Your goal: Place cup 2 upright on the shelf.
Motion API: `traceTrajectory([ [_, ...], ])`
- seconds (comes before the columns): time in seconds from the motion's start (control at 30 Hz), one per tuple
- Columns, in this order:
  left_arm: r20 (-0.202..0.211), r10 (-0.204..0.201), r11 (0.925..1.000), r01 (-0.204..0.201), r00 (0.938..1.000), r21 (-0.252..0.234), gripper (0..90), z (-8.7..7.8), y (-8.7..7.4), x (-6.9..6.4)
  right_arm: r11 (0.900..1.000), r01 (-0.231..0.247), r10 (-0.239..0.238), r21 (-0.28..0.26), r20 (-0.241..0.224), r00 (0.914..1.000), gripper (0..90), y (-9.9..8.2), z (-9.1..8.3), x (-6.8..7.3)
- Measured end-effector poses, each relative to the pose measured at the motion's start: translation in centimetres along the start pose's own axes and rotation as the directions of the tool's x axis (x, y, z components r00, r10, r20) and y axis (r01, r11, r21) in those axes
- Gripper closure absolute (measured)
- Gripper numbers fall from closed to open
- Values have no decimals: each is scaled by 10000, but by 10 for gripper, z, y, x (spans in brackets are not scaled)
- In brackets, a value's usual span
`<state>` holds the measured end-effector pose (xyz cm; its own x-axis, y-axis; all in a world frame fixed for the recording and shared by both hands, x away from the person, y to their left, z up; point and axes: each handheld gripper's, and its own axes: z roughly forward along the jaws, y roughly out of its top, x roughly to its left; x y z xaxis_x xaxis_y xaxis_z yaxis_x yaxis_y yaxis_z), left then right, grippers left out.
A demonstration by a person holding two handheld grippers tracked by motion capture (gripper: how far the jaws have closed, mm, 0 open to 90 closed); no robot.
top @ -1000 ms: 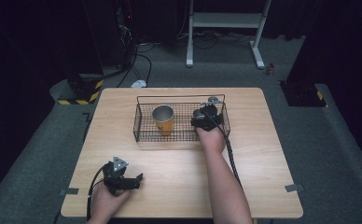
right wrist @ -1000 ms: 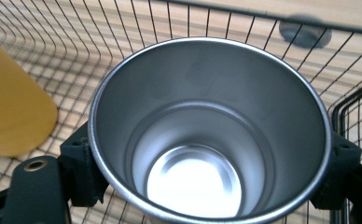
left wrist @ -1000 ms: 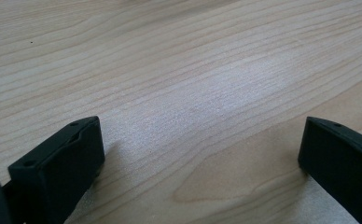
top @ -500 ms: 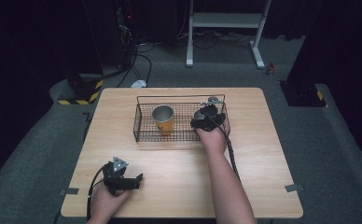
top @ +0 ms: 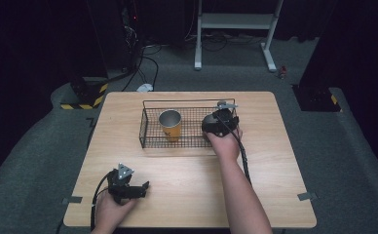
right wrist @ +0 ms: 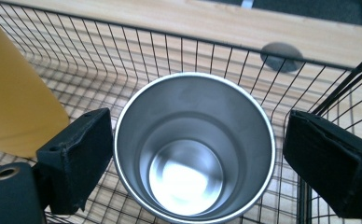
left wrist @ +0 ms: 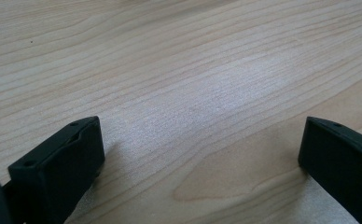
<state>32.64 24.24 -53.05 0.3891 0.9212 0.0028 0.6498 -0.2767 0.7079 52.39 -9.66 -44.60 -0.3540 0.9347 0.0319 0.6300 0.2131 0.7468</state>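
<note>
A black wire basket [top: 148,132] stands on the far half of the wooden table [top: 274,161]. Upright in it are a yellow cup [top: 170,126] with a steel rim and, to its right, a steel cup [right wrist: 193,149]. My right gripper [top: 218,124] hangs over the basket's right end. In the right gripper view that gripper [right wrist: 198,140] is open, its jaws on either side of the steel cup: the left jaw is near the rim and a small gap shows at the right one. The yellow cup [right wrist: 16,107] stands just to the left. My left gripper [top: 141,187] lies open on bare wood near the front left, nothing between its jaws [left wrist: 198,140].
The basket's wire walls [right wrist: 123,51] rise around the cups and close in at the right corner. A grey round spot [right wrist: 281,57] lies on the wood beyond the basket. Past the table's far edge are grey floor, cables and a white stand [top: 236,22].
</note>
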Motion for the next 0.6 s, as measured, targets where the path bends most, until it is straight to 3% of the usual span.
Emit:
traceTrajectory([
  [0.6, 0, -19, 10000, 19, 10000, -17, 6, 0, 0, 0, 9939, 247, -267, -1077, -178, 9995, 89, 4, -34, -1],
])
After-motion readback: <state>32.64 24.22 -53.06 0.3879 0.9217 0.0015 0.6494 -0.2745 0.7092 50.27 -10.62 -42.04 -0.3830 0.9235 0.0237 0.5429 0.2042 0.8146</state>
